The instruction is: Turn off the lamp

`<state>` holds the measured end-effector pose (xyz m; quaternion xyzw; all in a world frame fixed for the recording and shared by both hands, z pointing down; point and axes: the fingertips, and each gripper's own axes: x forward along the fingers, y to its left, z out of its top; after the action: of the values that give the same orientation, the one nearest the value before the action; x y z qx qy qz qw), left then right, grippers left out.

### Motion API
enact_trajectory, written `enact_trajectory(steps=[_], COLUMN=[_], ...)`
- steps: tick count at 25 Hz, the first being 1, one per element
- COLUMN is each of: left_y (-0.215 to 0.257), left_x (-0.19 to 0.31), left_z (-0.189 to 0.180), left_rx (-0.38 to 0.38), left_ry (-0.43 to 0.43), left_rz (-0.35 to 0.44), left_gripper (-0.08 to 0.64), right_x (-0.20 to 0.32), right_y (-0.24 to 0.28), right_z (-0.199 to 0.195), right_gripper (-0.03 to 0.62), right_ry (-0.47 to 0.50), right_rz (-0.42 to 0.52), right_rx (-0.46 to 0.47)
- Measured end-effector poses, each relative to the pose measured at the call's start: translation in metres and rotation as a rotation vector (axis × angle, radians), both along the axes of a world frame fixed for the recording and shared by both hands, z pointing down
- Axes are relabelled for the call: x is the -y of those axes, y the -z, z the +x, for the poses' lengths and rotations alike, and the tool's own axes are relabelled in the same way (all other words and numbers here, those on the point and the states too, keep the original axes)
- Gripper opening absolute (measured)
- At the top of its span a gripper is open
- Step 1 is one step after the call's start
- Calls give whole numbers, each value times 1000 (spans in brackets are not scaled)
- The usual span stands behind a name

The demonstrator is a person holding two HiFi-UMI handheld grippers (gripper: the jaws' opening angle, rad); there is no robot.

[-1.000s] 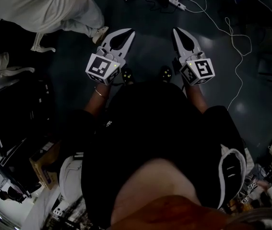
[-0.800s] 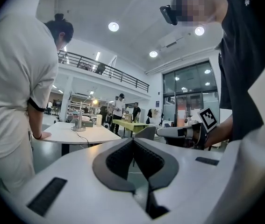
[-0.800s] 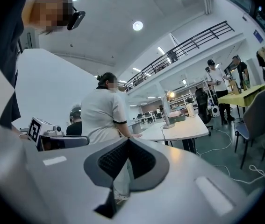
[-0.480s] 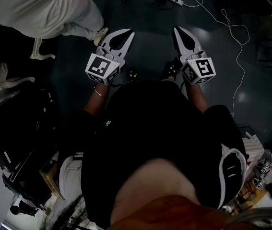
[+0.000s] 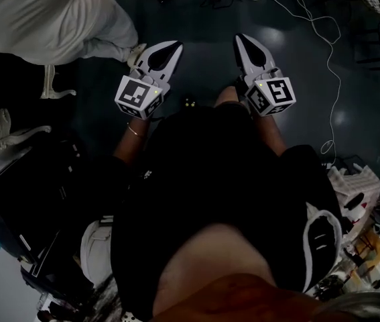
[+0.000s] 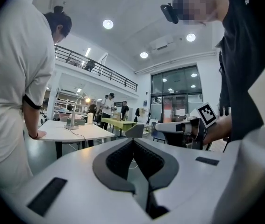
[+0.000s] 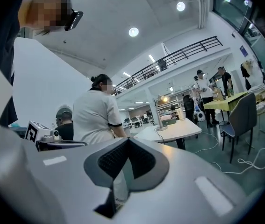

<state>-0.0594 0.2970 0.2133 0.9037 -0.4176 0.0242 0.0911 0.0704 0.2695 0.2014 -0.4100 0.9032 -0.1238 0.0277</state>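
Holding 2 white grippers out level in front of our dark-clothed body, we are standing over a dark glossy floor [image 5: 196, 19]. The left gripper [image 5: 173, 46] is keeping its pointed jaws pressed together at the tips. In the left gripper view its ribbed grey pads are meeting with nothing between them. The right gripper [image 5: 240, 39] is looking the same: its jaws are closed tip to tip and are gripping nothing. The 2 grippers are pointing roughly the same way, side by side and apart.

The slim grey desk lamp [image 6: 72, 115] with a round base is standing upright on a white table [image 6: 90, 133], well apart from both grippers. Its small head is glowing warm. In the left gripper view the lamp is showing above and to the left of the closed jaw tips, with open floor lying between. In the right gripper view it is showing above and to the right of the jaw tips, again far across the room. The head view is not showing the lamp.

A person in a white short-sleeved shirt [image 6: 10, 78] is resting a hand on the near edge of that table, left of the lamp in both gripper views. A thin white cable [image 5: 327, 59] is trailing over the floor to the right of the right gripper.
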Motion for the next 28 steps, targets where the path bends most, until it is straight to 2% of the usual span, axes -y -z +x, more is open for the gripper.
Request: enact_trajectory(steps=[6, 11, 23, 28], left_y=[-12, -5, -10, -17], left_x=[4, 10, 44, 71], left_z=[1, 15, -19, -30], left_rx=[-16, -46, 4, 7], left_ry=[-53, -64, 53, 66], left_rz=[-42, -5, -36, -56], left_gripper=[8, 8, 6, 6], right_x=[-9, -6, 55, 87], right_y=[5, -2, -15, -24], right_z=[17, 37, -3, -17], right_gripper=[0, 0, 0, 0], right_ry=[-65, -105, 1, 19], right_rz=[0, -28, -47, -72], right_rx=[-14, -29, 31, 31])
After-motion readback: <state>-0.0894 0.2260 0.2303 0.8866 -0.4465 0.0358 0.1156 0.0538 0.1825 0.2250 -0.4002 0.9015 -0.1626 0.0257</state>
